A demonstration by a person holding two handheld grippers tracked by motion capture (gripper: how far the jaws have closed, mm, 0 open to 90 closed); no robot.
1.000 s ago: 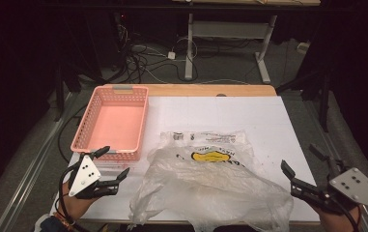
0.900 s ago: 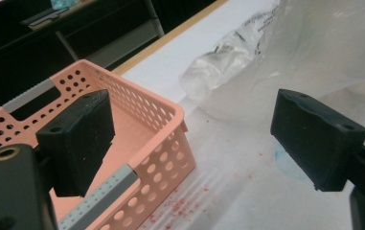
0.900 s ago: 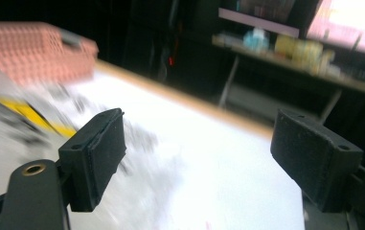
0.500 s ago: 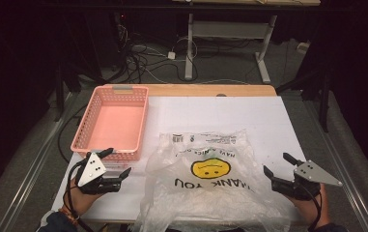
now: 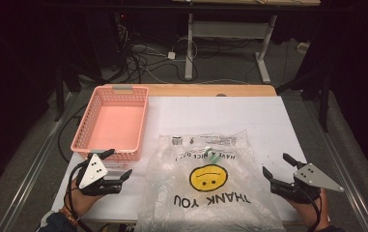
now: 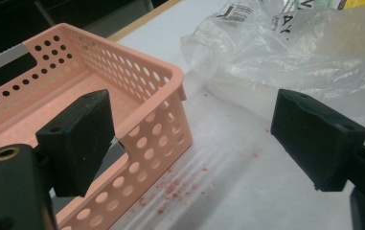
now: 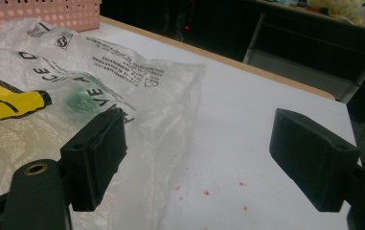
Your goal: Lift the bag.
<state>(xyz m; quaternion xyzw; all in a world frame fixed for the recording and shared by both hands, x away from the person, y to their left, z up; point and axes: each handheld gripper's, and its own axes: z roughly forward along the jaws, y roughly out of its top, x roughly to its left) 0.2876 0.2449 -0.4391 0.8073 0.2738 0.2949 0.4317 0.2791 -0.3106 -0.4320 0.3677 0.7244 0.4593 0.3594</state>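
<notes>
A clear plastic bag with a yellow smiley face and "THANK YOU" print lies flat on the white table, its near end hanging over the front edge. Something small and green shows through the bag. My left gripper stands open to the left of the bag, at the near corner of the pink basket. Open too, my right gripper sits just off the bag's right edge. In the left gripper view the bag lies ahead to the right and the basket to the left.
The pink perforated basket holds nothing and sits at the table's left side. Small red specks dot the table by the bag's right edge. Beyond the table's far wooden edge are cables and a desk frame on the floor.
The bag has been spread flat, its smiley print now facing up. Both grippers have moved inward toward the bag's sides and are open with nothing in them.
</notes>
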